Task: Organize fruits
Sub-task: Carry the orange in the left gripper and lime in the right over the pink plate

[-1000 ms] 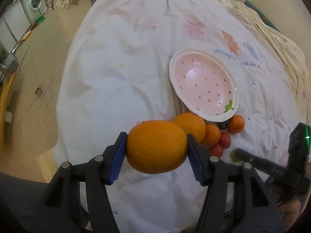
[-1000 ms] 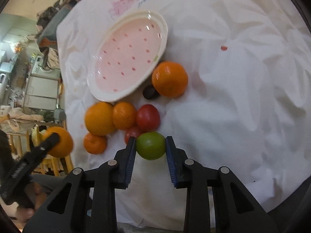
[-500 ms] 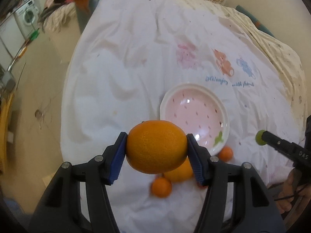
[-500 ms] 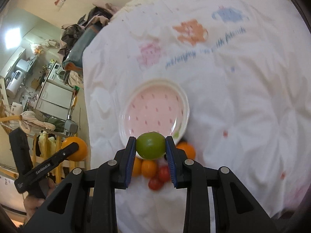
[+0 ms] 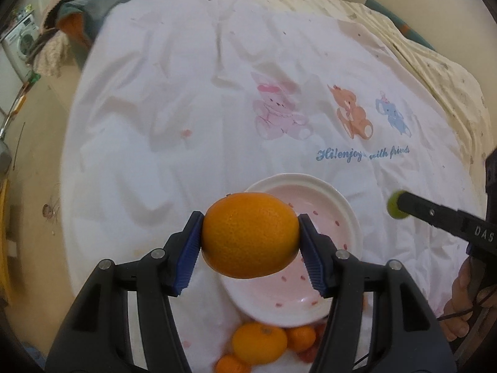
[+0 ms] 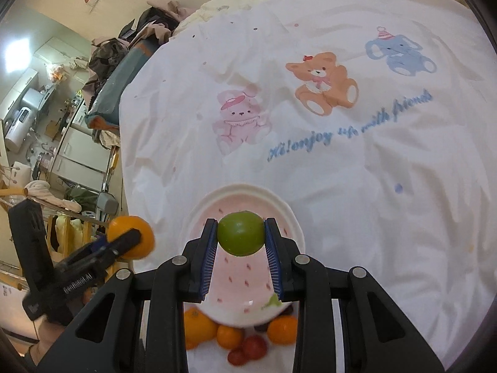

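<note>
Two hand-held grippers: both tilted down above the bowl.
Left hand-held gripper: clamps an orange.
Right hand-held gripper: pinches a green fruit.
Room: bare white bedspread beyond the bowl.

Left wrist view: looks steeply down along fingers, close above plate, sheet spread beyond, floor at left edge. Right wrist view: same downward slant, close over plate, room at left. Shared: plate, sheet, fruit pile. Each view catches other gripper at frame edge.
</note>
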Demonstrator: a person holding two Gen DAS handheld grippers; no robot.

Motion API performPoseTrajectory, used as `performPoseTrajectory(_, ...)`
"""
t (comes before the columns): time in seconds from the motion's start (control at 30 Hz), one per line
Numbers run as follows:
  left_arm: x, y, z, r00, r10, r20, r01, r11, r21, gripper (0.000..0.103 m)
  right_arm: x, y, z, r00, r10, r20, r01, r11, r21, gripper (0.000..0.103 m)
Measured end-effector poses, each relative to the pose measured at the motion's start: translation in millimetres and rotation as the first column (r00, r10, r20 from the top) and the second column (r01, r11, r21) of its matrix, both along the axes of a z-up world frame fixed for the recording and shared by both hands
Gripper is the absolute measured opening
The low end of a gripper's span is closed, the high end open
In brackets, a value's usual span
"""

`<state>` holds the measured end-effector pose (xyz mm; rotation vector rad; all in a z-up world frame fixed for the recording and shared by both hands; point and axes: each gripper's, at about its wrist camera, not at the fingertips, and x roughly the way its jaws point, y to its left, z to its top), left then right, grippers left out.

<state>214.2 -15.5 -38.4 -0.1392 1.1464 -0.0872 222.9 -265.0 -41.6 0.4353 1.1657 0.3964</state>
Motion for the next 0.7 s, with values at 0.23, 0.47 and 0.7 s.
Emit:
performPoseTrajectory(0.23, 5.4, -10.3, -40.2, 0.996, -0.031, -0.082, 0.025, 0.997, -0.074, 0.056, 18.2, 7.8, -48.1, 0.997, 0.032, -0.074, -0.034, 0.999, -0.028, 0.032)
performPoseTrajectory(0.47, 10.2, -17.2, -56.9, 0.997, -0.054, -0.062, 0.053, 0.999, -0.011, 0.056, 20.3, 8.9, -65.0, 0.993, 0.059, -0.103, -0.061, 0.998, -0.017, 0.032)
performPoseTrajectory(0.7, 13.7, -25.9, -66.7, 0.993, -0.100, -0.068, 0.098, 0.995, -0.028, 0.057, 20.8, 13.1, -80.4, 0.987, 0.068, -0.148, -0.071, 0.997, -0.010, 0.032)
